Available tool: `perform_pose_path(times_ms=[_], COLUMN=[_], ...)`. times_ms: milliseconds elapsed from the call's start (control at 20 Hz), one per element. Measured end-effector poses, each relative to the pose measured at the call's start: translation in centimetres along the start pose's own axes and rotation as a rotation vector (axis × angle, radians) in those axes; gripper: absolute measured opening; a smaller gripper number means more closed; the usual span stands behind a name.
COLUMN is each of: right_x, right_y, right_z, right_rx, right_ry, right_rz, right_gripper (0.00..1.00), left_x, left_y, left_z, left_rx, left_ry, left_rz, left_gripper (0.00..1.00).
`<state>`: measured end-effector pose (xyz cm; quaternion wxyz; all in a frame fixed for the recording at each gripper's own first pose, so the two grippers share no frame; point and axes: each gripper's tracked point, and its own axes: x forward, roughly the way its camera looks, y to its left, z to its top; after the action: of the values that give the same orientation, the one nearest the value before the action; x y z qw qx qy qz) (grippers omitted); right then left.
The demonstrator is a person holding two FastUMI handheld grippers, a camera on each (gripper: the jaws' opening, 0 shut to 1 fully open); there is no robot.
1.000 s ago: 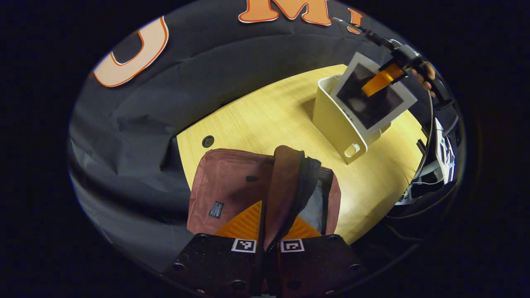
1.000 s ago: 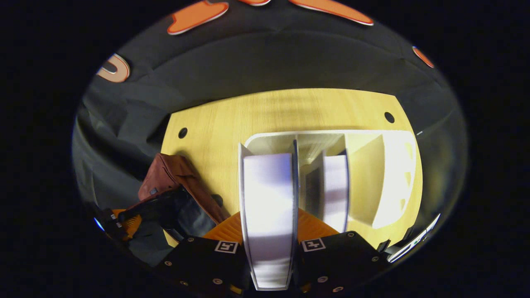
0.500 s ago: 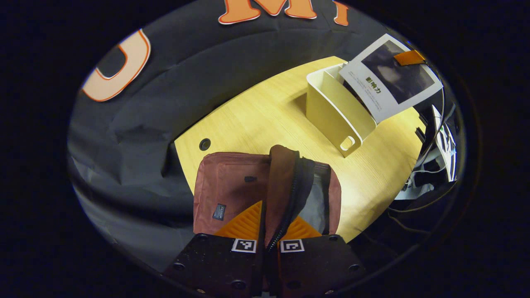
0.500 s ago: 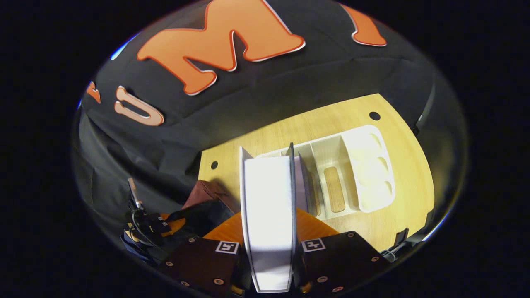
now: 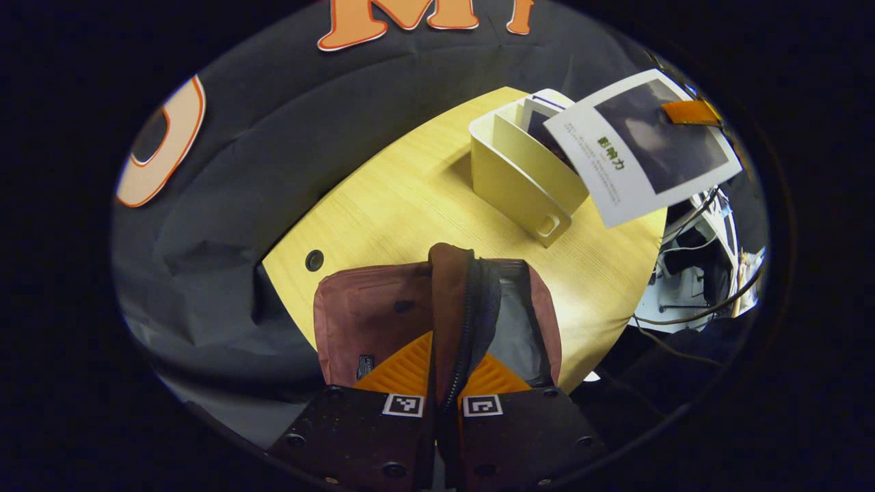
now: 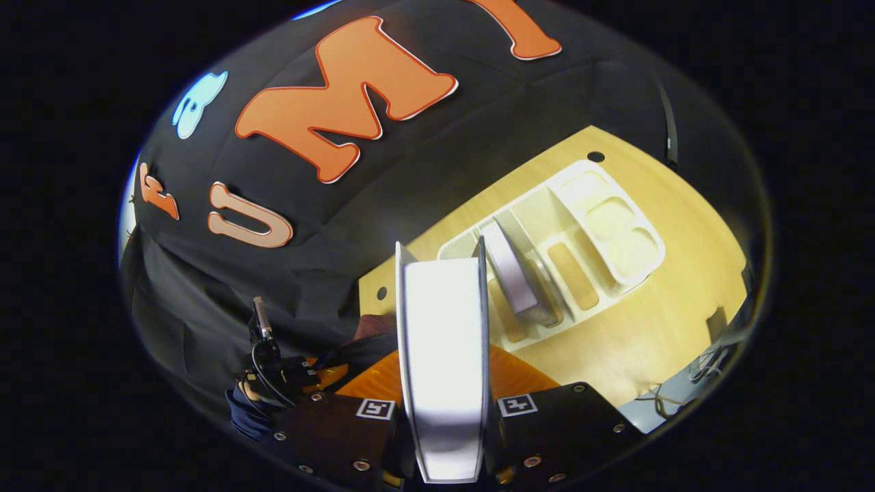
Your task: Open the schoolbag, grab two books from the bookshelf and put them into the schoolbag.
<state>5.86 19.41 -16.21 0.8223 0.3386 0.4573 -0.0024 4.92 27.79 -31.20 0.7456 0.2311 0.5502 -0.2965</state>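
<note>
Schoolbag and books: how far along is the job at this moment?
Done: the schoolbag is open, its flap pinched up by the left tongs. In hand: the right tongs hold the first book, lifted clear of the bookshelf. Left: put it in the bag, then bring the second book, which stands in the shelf.

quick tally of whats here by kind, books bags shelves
Books: 2, a white-covered book in the right gripper, a second book in the shelf
Reddish-brown fabric schoolbag: 1
Cream plastic bookshelf: 1
Total: 4
</note>
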Motion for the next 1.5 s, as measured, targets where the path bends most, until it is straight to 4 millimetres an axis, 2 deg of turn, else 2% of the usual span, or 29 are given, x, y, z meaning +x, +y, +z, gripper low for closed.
perform_pose_path(times_ms=[100, 250, 400, 650, 800, 1000, 1400, 1500], right_x=[1.3, 3.5, 6.3, 11.0, 13.7, 17.0, 21.6, 23.4], right_y=[1.0, 1.2, 1.4, 2.4, 3.4, 3.7, 6.6, 7.2], right_z=[-2.7, -6.6, -9.8, -14.0, -15.5, -17.2, -20.2, -20.8], right_rx=[0.036, 0.079, 0.106, 0.136, 0.160, 0.196, 0.272, 0.283], right_ry=[0.019, 0.038, 0.055, 0.079, 0.091, 0.091, 0.069, 0.059], right_rz=[0.039, 0.068, 0.080, 0.125, 0.173, 0.191, 0.237, 0.230], right_gripper=[0.40, 0.40, 0.40, 0.40, 0.40, 0.40, 0.40, 0.40], left_x=[0.1, 0.3, 0.7, 0.7, 0.7, 0.7, 0.7, 0.9], left_y=[-0.2, -0.6, -1.1, -1.8, -2.3, -3.1, -5.1, -5.3], left_z=[0.4, 0.8, 1.2, 1.2, 1.1, 1.3, 0.9, 0.6], left_rx=[0.028, 0.052, 0.055, 0.064, 0.072, 0.076, 0.080, 0.075], left_ry=[-0.012, -0.028, -0.045, -0.064, -0.079, -0.118, -0.198, -0.207], left_rz=[-0.021, -0.043, -0.067, -0.092, -0.099, -0.104, -0.125, -0.129], left_gripper=[0.07, 0.07, 0.07, 0.07, 0.07, 0.07, 0.07, 0.07])
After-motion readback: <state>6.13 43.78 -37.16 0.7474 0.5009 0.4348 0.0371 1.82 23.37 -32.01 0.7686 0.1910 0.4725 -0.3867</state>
